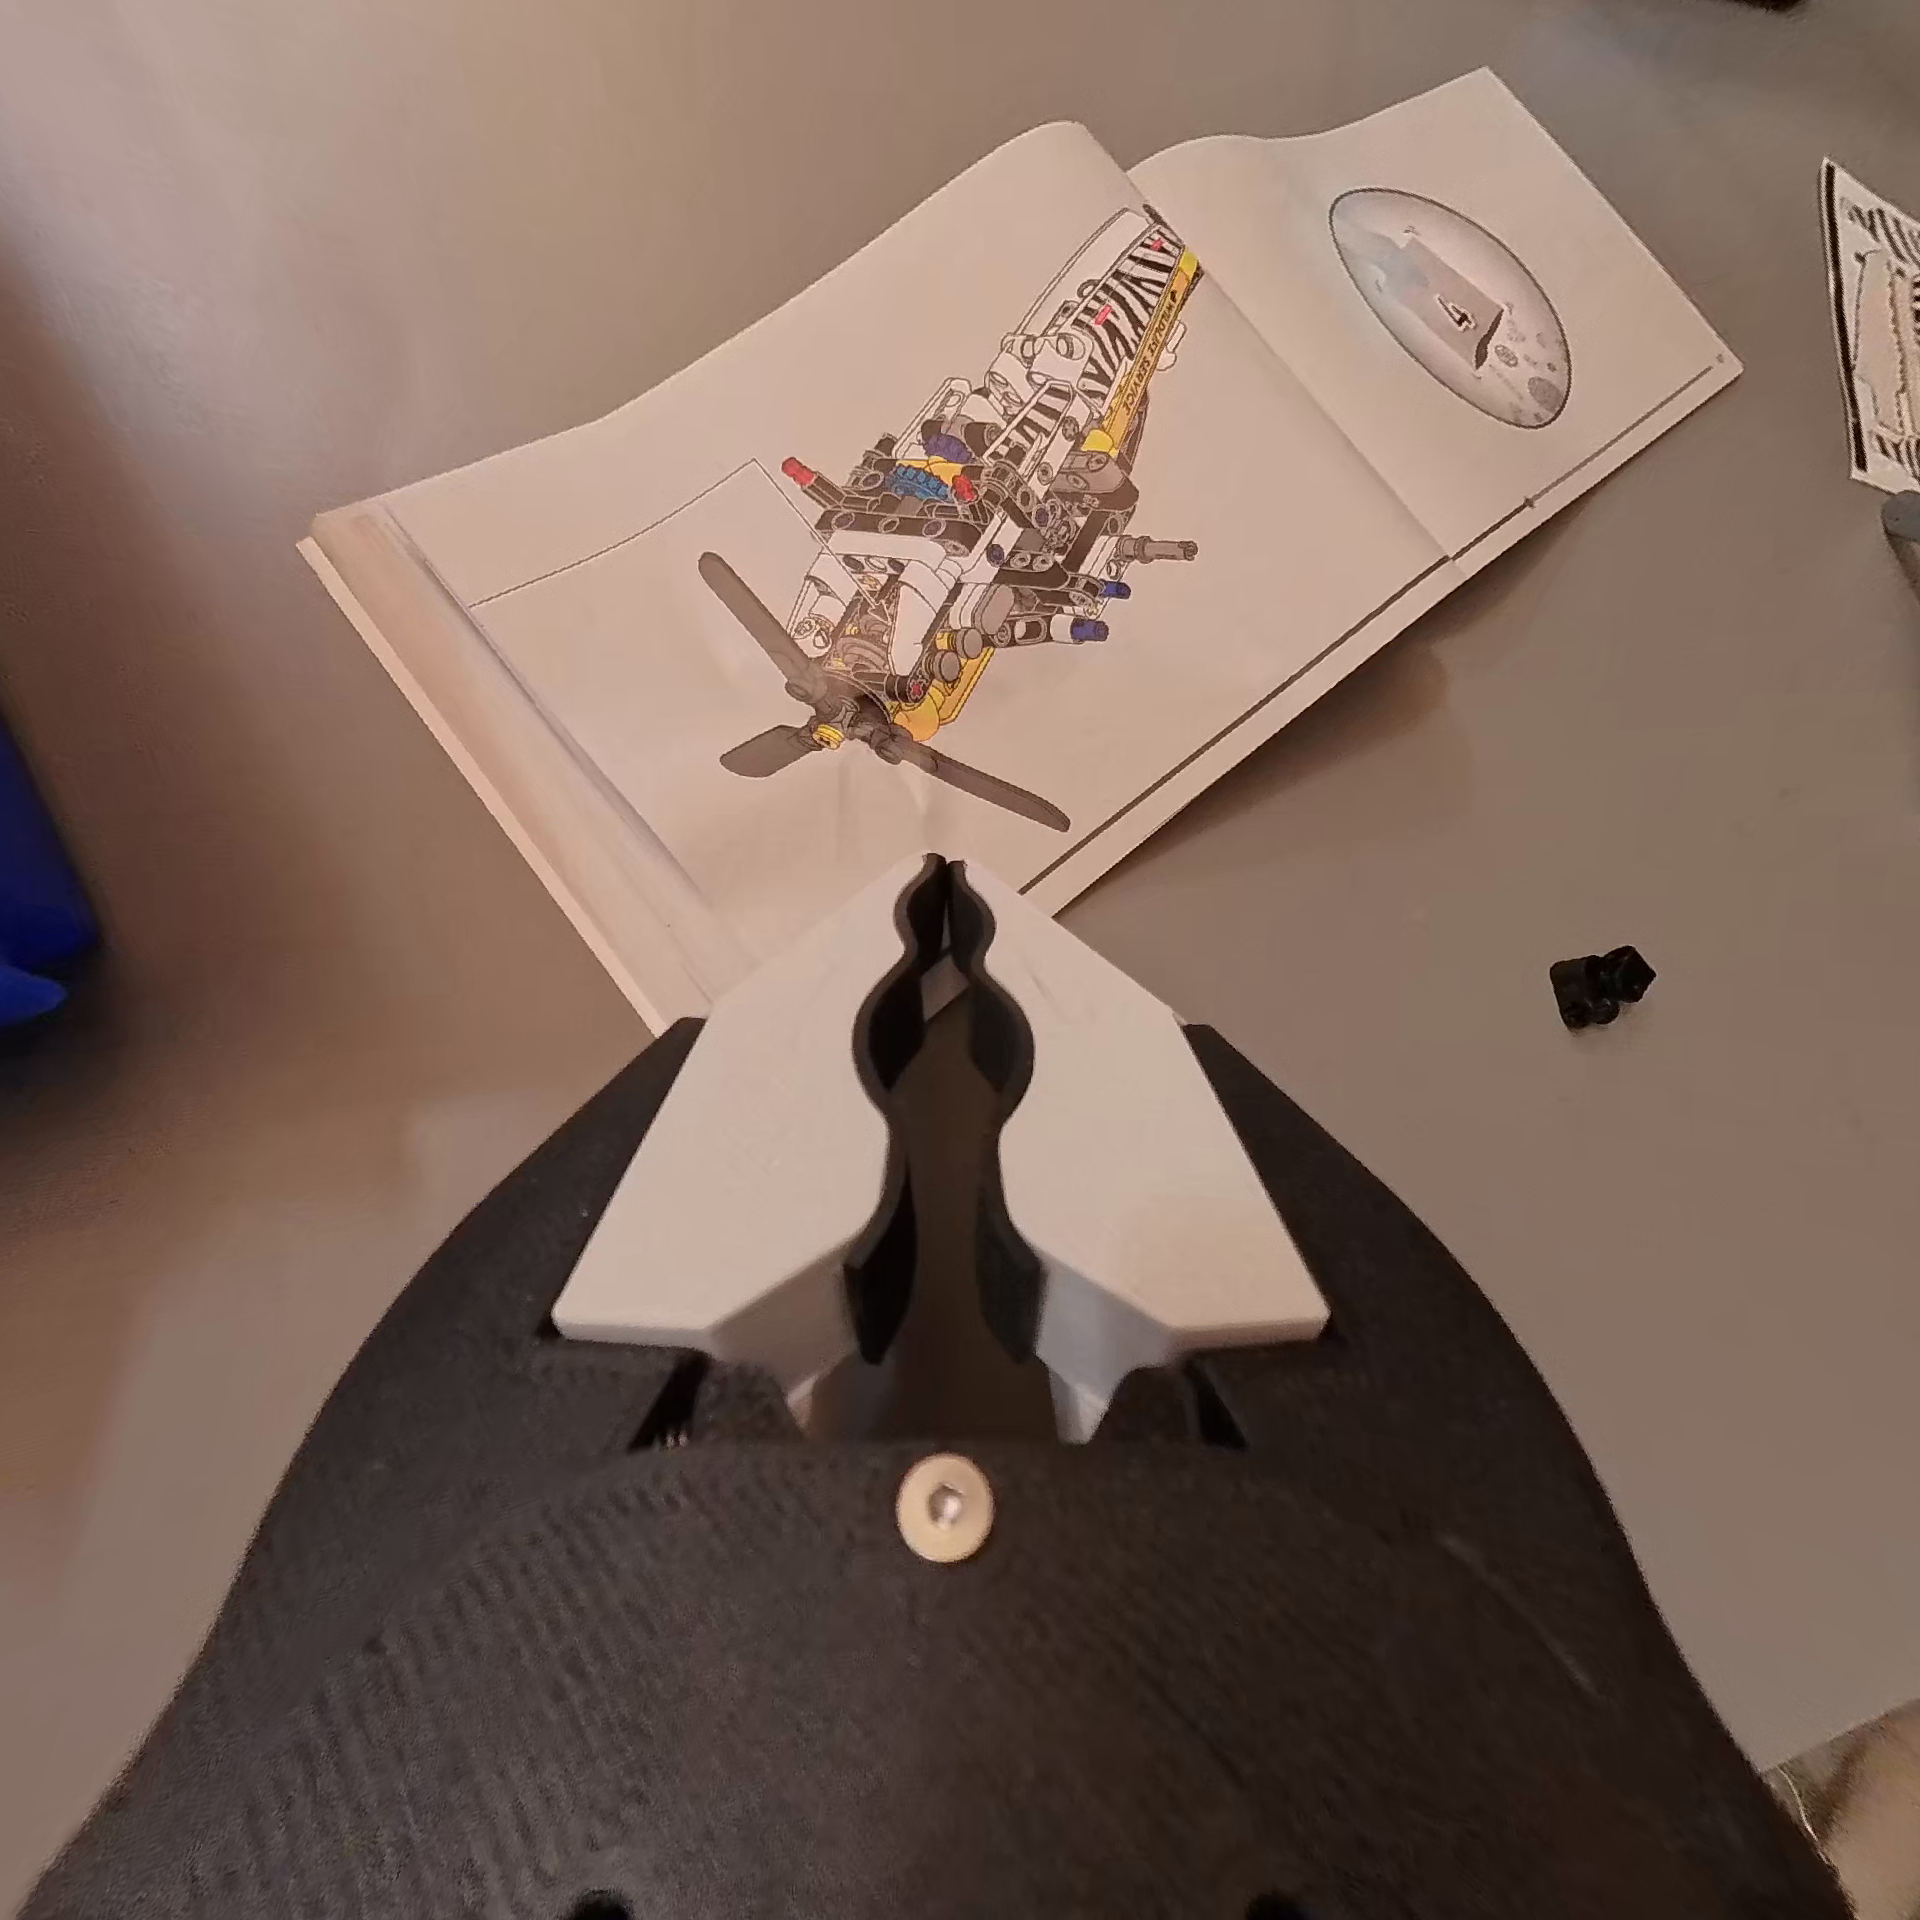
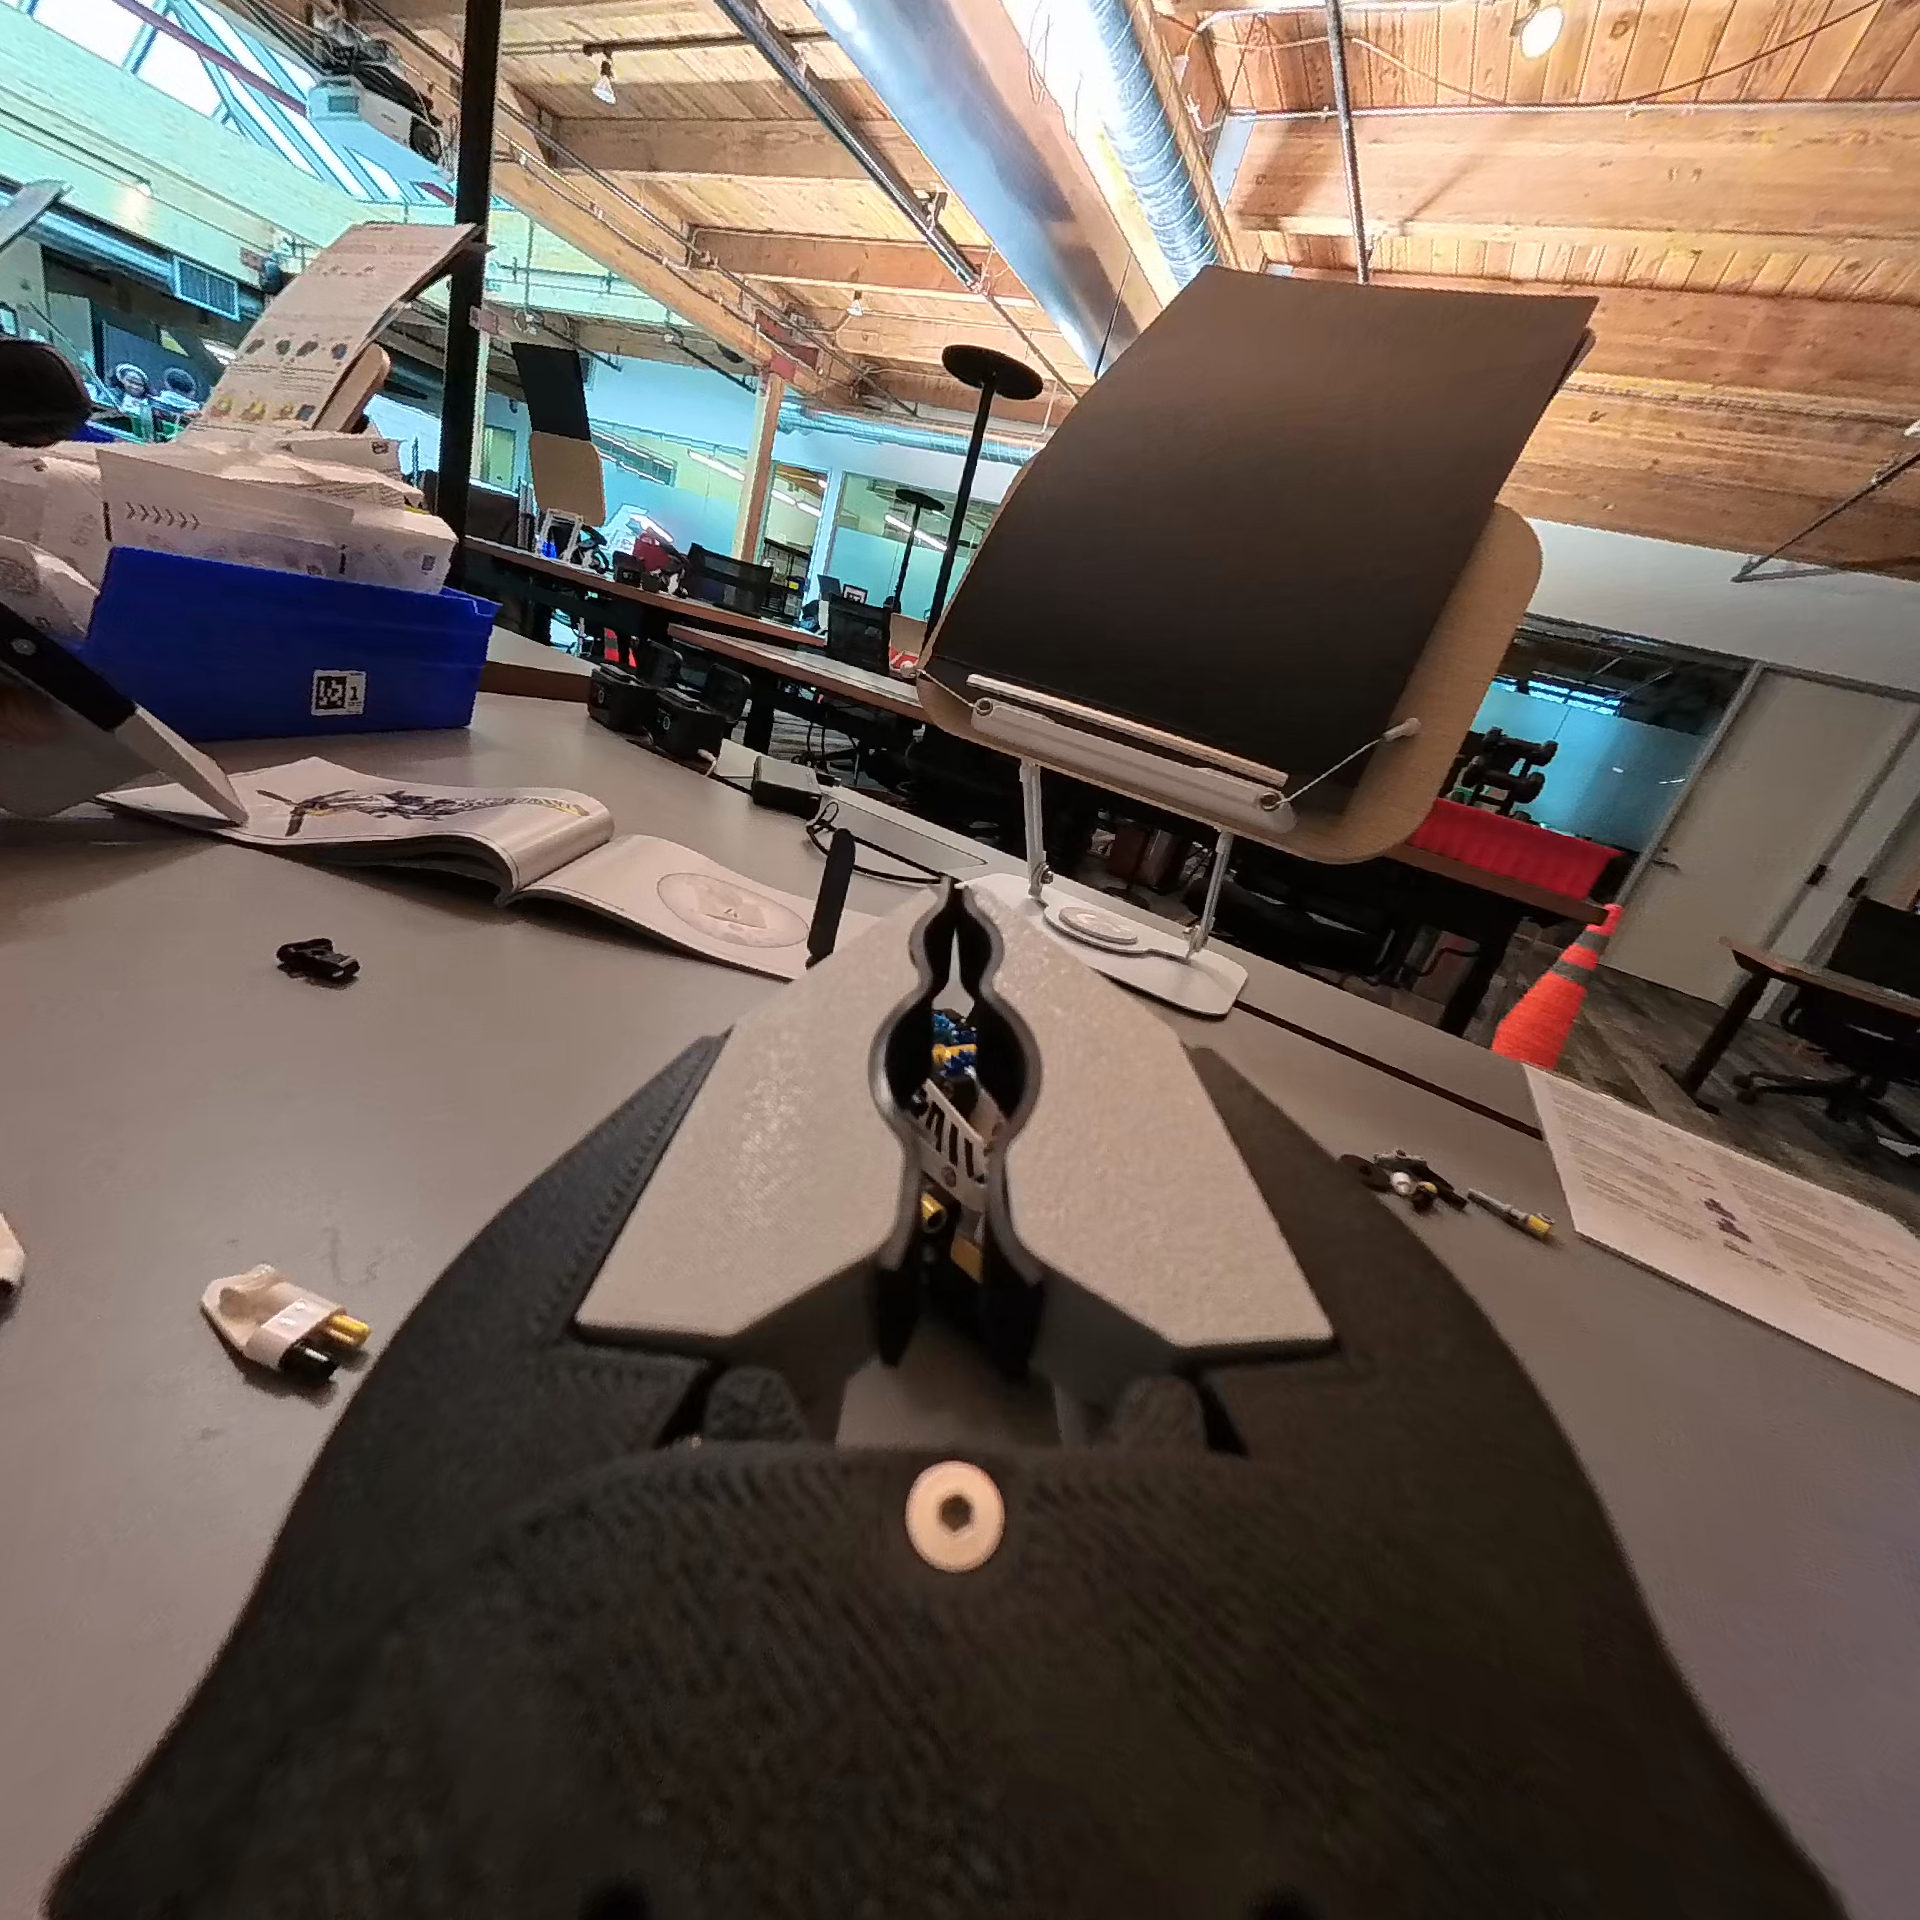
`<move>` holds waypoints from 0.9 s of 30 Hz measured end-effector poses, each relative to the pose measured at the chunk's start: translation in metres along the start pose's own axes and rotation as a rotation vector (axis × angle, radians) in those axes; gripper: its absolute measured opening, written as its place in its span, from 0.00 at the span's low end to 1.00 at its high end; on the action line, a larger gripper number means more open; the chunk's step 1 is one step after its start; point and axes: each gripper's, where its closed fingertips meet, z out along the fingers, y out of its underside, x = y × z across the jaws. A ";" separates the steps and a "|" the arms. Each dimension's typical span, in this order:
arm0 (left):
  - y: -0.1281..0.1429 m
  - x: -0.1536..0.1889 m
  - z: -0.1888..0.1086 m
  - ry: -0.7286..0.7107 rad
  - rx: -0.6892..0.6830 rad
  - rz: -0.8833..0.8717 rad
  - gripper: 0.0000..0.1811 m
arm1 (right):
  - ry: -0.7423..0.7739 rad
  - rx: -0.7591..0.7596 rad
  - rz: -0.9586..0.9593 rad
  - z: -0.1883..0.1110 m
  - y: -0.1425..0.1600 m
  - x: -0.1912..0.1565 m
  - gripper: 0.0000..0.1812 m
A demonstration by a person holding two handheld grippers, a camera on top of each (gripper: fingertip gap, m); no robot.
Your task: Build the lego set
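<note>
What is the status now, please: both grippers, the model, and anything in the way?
Left gripper shut, empty, at edge of open instruction booklet. Right gripper shut; lego model seen between its fingers. Small black piece loose on table, nothing blocking.

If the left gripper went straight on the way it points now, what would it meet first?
Probably the open booklet: the left gripper is shut, its tips right at the near page edge, below the drawn propeller. Whether they already touch the paper cannot be told.

a striped lego assembly (image 2: 961, 1143) shows only through the gap behind the right gripper (image 2: 951, 904), a sticker sheet (image 1: 1875, 332) is cropped at the right edge, and a blue bin (image 1: 31, 831) blurs at left.
</note>
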 end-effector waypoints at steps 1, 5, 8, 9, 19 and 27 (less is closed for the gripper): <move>0.000 0.000 0.000 0.001 0.000 -0.001 0.01 | -0.001 0.000 0.000 0.000 0.000 0.000 0.00; 0.000 0.000 0.000 0.000 0.000 0.000 0.01 | -0.100 0.080 0.038 -0.002 -0.012 -0.015 0.00; 0.000 0.000 0.000 0.001 0.000 -0.001 0.01 | -0.227 0.168 0.065 -0.008 -0.027 -0.033 0.00; 0.000 0.000 0.000 0.003 0.000 -0.003 0.01 | -0.252 0.192 0.059 -0.011 -0.032 -0.037 0.00; 0.000 0.000 0.000 0.031 0.001 -0.027 0.01 | -0.591 -0.220 -0.118 -0.032 0.002 -0.098 0.10; 0.000 0.000 0.000 0.030 0.001 -0.025 0.01 | -0.816 -0.532 0.029 -0.044 0.049 -0.134 0.26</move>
